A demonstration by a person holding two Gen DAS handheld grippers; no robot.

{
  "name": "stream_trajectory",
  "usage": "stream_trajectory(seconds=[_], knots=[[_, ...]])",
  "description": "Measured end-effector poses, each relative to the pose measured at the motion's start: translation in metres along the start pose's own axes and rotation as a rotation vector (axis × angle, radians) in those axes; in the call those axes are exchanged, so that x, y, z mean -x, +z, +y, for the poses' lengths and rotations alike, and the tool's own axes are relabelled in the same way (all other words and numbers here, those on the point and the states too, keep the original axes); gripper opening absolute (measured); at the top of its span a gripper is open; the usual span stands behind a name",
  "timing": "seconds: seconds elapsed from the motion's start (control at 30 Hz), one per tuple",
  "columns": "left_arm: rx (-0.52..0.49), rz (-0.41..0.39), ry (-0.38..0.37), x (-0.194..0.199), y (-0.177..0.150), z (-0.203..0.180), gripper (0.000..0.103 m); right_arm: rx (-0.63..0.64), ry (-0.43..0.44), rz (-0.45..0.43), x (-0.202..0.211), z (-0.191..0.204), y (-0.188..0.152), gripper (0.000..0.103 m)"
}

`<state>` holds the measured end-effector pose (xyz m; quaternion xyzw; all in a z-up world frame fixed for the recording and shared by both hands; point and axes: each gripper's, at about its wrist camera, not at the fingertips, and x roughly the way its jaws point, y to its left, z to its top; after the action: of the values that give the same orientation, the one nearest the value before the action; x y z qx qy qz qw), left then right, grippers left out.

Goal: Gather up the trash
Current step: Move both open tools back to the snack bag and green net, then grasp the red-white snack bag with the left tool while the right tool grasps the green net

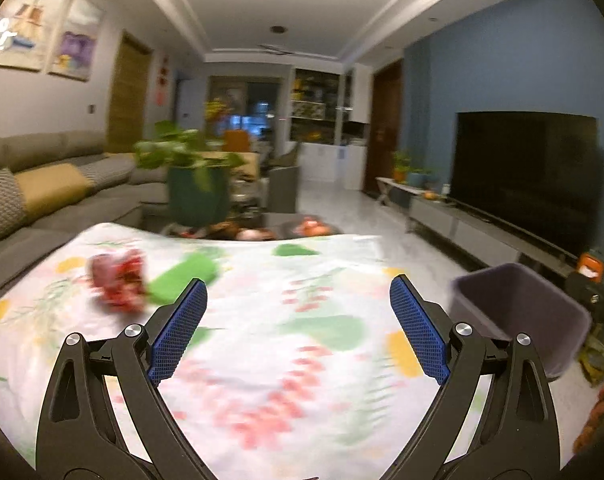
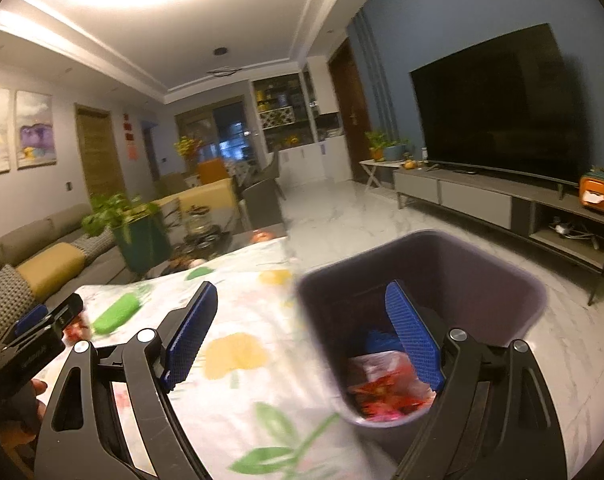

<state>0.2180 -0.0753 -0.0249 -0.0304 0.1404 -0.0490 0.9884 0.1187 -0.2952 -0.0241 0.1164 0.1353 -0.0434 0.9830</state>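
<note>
On the floral tablecloth (image 1: 286,336), a crumpled red wrapper (image 1: 118,282) lies ahead and to the left of the left gripper (image 1: 298,292), whose jaws stand wide and empty. Motion blur hides the wrapper's long axis; a green object (image 1: 186,276) sits just beside it. Over the dark waste bin (image 2: 513,280) off the table's right edge, the right gripper (image 2: 302,300) is likewise spread wide and empty, with red wrappers (image 2: 385,392) visible inside. Judgement: the left gripper is the nearer to the remaining wrapper and must swing leftward to reach it.
</note>
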Motion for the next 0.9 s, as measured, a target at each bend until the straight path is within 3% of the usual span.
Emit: stream_trajectory(seconds=[0.47,0.9], knots=[[0.060,0.007,0.253,-0.005,0.001,0.140,0.091,0.083,0.136,0.081,-0.061,0.115,-0.011,0.083],[0.063,0.083,0.267,-0.070,0.010,0.192,0.091,0.132,0.177,0.131,-0.116,0.198,-0.019,0.080]])
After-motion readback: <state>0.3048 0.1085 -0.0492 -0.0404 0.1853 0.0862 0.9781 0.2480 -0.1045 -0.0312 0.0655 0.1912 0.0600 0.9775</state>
